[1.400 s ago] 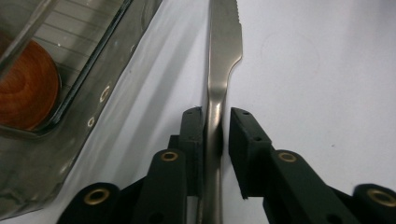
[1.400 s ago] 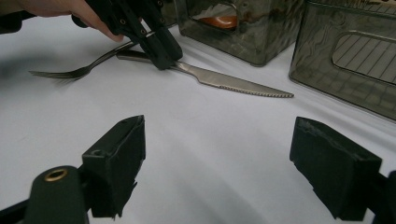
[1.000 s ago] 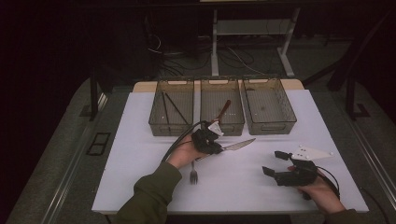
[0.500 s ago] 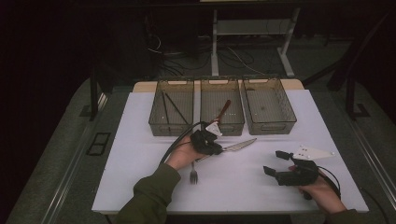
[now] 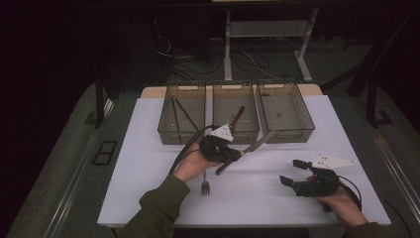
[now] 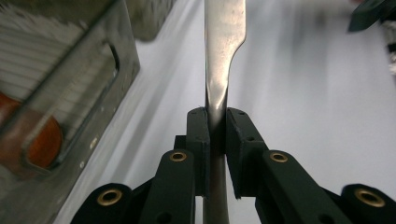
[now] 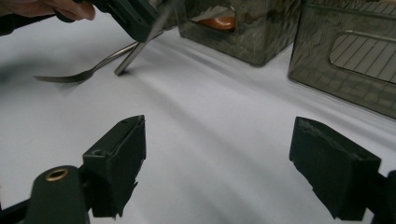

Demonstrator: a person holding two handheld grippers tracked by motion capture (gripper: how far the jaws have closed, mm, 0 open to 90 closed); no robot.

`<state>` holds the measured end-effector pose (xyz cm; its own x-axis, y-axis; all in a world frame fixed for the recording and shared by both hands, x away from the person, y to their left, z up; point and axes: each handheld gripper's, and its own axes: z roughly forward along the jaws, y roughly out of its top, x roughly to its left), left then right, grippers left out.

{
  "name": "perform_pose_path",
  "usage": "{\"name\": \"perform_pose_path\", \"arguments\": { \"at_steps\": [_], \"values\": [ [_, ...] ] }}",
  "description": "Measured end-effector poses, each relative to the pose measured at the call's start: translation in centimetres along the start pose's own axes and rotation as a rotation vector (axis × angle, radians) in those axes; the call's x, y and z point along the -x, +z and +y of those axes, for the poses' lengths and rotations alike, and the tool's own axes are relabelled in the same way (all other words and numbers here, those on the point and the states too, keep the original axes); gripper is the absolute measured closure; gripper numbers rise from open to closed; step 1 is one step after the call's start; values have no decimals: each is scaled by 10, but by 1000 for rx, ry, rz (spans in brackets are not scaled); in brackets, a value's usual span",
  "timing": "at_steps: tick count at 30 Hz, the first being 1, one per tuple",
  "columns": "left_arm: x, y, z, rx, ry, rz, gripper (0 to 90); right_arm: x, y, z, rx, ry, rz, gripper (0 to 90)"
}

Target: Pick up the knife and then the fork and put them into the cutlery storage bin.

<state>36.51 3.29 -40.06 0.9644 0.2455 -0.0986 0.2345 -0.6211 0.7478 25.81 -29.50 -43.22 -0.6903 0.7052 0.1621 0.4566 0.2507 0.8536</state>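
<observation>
The left gripper (image 5: 233,154) is clamping narrowly on the handle of a slim, silver, stainless-steel table knife (image 5: 257,145), its black pads pressing on either side of the shaft in the left gripper view (image 6: 216,119). The knife is hanging tilted just in front of the three smoky, translucent, wire-ribbed plastic bins (image 5: 275,134) at the far side of the white table top (image 5: 148,163), its blade pointing up toward the gap between the middle and right bins, its handle end dipping toward the table. The middle bin is holding a reddish-brown wooden-handled utensil (image 5: 238,118) and the left bin two dark thin sticks (image 5: 184,113); the right bin is looking bare. A silver metal fork (image 5: 205,185) is lying on the table just beside the left hand (image 5: 194,162).

The right gripper (image 5: 296,172) is resting low on the table with its jaws standing wide, nothing between them.

To do this lift well, the person is likely needing to keep the squeeze firm, since the grip is sitting well back on the handle and the long blade could swing or slip. Raising the blade tip clear of the bin rim before carrying it over, then lowering it flat along the bin's length, seems the safest course.

No brand, label or writing is readable anywhere
</observation>
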Motion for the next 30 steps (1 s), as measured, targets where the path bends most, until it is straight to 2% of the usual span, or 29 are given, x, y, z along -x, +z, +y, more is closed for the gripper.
{"name": "perform_pose_path", "arguments": {
  "at_steps": [3, 6, 7, 10, 13, 16, 19, 25, 30],
  "values": [
    [4, -10, 2, 43, -13, -4, 794, 1, -4, 4, 19, 9, 18, 147],
    [8, -17, 4, 68, -18, 16, 794, 0, -7, 11, 39, 12, 22, 138],
    [10, -19, 4, 75, -25, 24, 794, 0, -7, 13, 35, 26, 26, 138],
    [15, -24, 3, 92, -49, 64, 794, 1, -6, 19, 28, 60, 34, 151],
    [18, -25, 1, 108, -76, 102, 794, 0, -2, 26, 34, 46, 21, 152],
    [18, -25, -1, 124, -100, 133, 794, -1, 1, 36, 55, 51, 34, 206],
    [19, -23, -2, 140, -107, 156, 794, -1, 5, 46, 70, 61, 59, 294],
    [21, -17, 0, 155, -112, 160, 794, 0, 20, 68, 90, 84, 111, 436],
    [25, -15, 2, 168, -109, 172, 794, -6, 32, 87, 111, 78, 144, 450]
  ]
}}
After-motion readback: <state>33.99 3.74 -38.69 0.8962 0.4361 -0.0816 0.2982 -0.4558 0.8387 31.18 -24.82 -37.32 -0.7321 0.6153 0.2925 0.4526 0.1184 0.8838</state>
